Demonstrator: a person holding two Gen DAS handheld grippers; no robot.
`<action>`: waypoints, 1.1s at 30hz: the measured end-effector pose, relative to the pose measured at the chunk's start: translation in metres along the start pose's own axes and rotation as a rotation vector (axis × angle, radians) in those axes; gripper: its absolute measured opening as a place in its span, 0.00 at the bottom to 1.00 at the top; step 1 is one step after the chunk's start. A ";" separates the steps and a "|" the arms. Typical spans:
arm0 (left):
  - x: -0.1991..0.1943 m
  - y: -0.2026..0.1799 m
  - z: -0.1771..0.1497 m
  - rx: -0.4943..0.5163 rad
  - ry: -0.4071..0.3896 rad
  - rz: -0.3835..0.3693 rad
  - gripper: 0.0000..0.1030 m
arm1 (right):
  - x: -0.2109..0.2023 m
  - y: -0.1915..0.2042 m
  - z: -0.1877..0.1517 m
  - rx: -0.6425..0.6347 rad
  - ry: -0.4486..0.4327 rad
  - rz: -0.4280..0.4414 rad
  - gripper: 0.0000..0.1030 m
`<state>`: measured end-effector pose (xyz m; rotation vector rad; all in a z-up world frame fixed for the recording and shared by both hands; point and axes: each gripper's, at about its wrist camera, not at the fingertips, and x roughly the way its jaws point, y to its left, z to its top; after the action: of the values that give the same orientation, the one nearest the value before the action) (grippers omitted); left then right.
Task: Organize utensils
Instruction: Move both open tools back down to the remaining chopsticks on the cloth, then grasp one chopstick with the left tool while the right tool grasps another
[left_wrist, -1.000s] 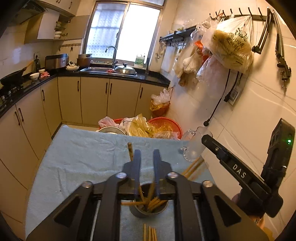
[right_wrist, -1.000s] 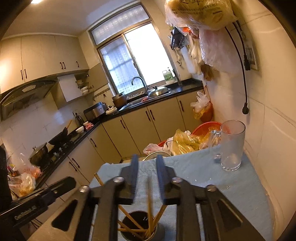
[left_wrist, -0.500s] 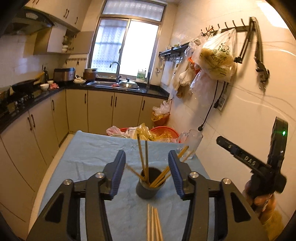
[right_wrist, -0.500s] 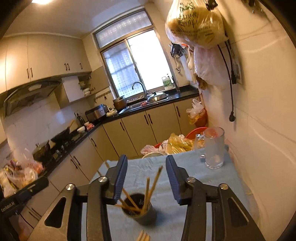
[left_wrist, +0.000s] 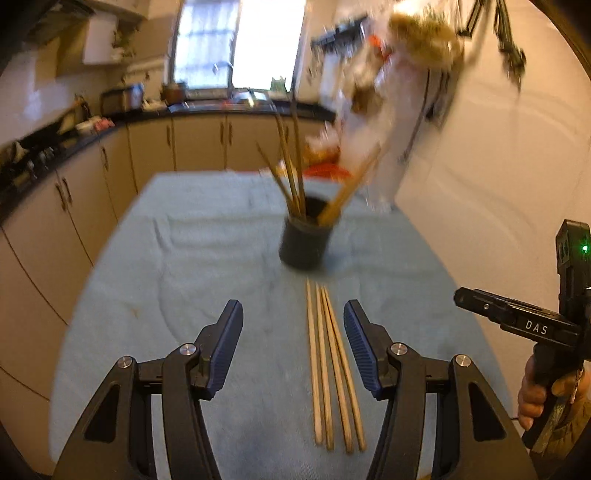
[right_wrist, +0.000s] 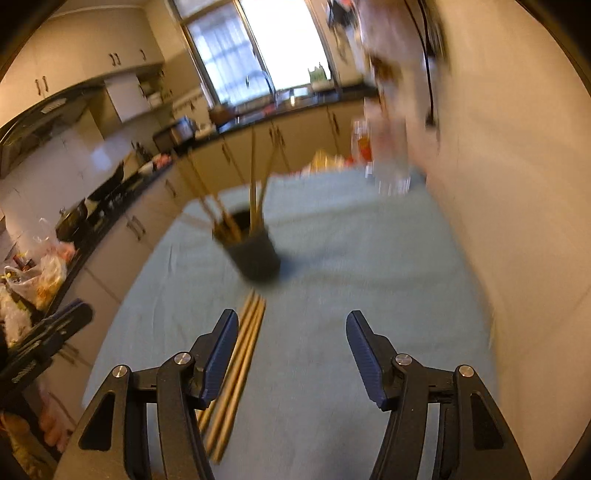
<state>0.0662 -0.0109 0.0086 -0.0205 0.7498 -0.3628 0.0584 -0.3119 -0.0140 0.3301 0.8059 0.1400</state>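
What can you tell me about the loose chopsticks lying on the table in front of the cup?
The loose chopsticks are four pale, wood-looking sticks lying flat on the light blue cloth, side by side and nearly parallel, fanning slightly apart at the near ends. Their far tips stop just short of the dark cup, which holds more chopsticks upright. They lie under the gap of the open left tool; nothing grips them. In the right wrist view they are blurred, passing beside that tool's left finger.

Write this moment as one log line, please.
left tool: open, empty | right tool: open, empty | cup: holds chopsticks | loose chopsticks: on cloth
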 end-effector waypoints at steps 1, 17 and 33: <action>0.011 -0.004 -0.007 0.016 0.028 -0.001 0.54 | 0.006 -0.003 -0.009 0.014 0.015 0.012 0.63; 0.147 -0.016 -0.022 0.046 0.287 -0.020 0.22 | 0.081 -0.014 -0.071 0.055 0.136 0.061 0.62; 0.182 -0.018 -0.013 0.069 0.308 0.039 0.07 | 0.094 0.000 -0.064 -0.067 0.104 0.009 0.62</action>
<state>0.1746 -0.0864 -0.1189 0.1170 1.0402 -0.3585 0.0764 -0.2737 -0.1196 0.2650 0.9006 0.1937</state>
